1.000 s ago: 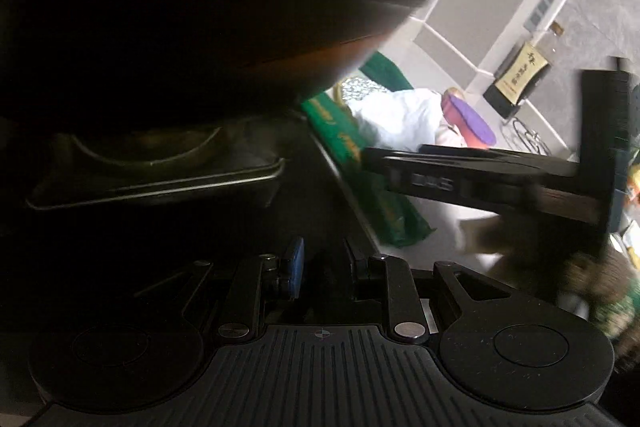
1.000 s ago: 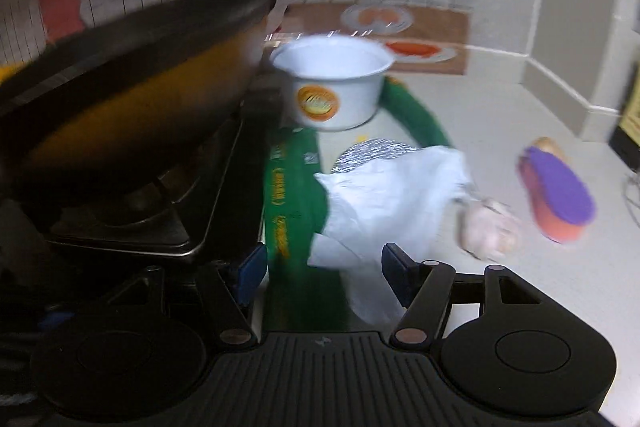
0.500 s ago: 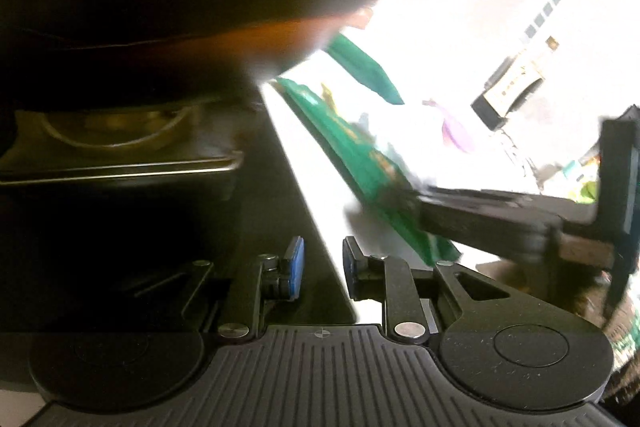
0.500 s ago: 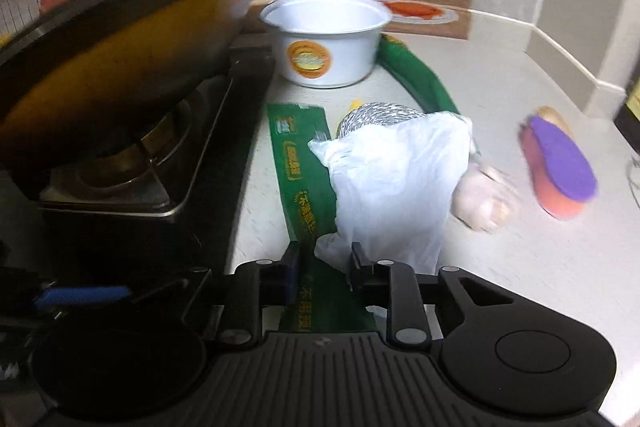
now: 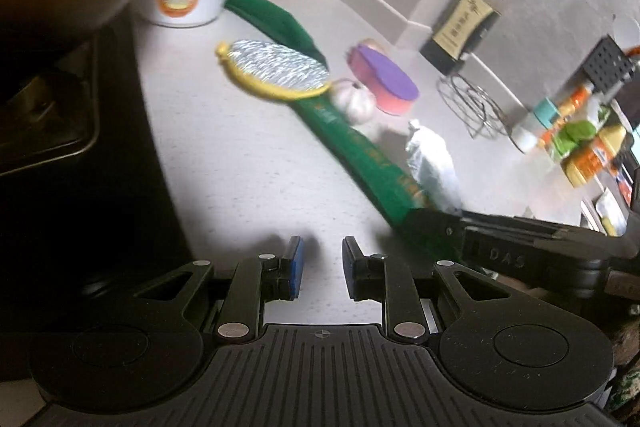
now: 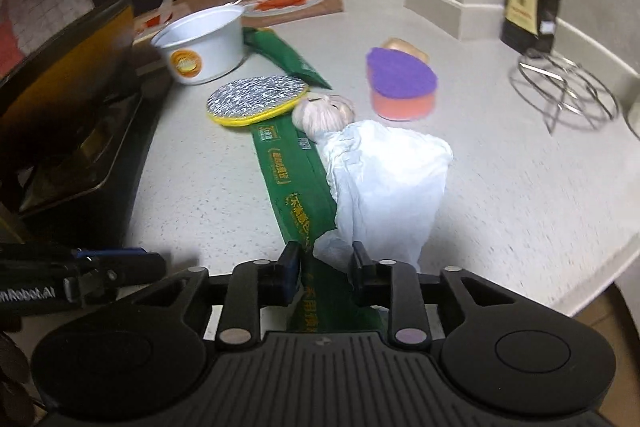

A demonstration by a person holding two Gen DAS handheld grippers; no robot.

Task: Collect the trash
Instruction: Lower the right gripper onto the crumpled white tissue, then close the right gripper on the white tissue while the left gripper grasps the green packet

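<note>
Your left gripper (image 5: 322, 269) points down at a slant, jaws parted by a narrow gap with nothing between the pads, only bare surface under them. It shows as a dark bar low at the left edge of the right wrist view. Your right gripper (image 6: 326, 271) is tilted down about the same; its jaws have just been opening a little after a clamp. White plastic and a green strip sit in the gap; whether the pads still press on them I cannot tell. Its body crosses the left view's lower right.
</note>
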